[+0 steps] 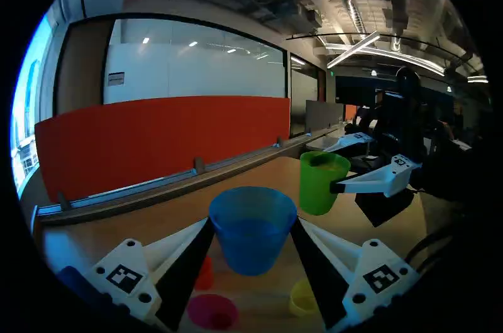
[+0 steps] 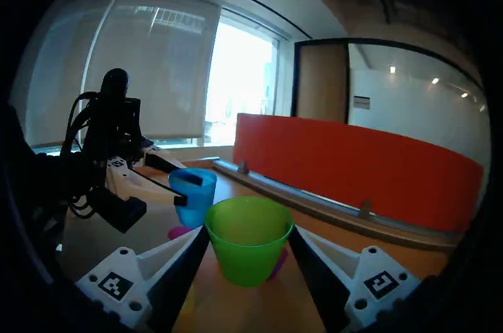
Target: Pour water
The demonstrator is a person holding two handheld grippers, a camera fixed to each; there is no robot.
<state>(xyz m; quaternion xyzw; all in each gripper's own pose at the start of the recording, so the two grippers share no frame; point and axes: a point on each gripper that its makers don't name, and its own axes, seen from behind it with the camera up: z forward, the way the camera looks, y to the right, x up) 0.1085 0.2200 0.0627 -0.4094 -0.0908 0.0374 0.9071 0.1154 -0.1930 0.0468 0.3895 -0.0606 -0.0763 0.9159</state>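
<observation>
Quick status: we've got the left gripper (image 1: 253,226) clamped on a translucent blue plastic cup (image 1: 253,235), both fingers pressing its sides, cup upright and lifted off the light wooden desk (image 1: 157,220). The right gripper (image 2: 249,242) is clamped the same way on a bright green plastic cup (image 2: 249,257), also upright and in the air. In the left gripper view the green one hangs a bit beyond and to the right of the blue one: near, but not touching. The blue cup looks darker in its lower half, so prob water in there, tho we can't say for sure; the green one looks empty from the right gripper view. So imo we're at the line-up step, w/ no tilt on either cup yet. Next move needs the blue rim brought just above the green mouth, then a slow roll of the left wrist while the right holds level. Watch for a slip in the fingers, and for spill onto the small pink cup (image 1: 212,311) and small yellow cup (image 1: 304,298) sitting below on the desk.
</observation>
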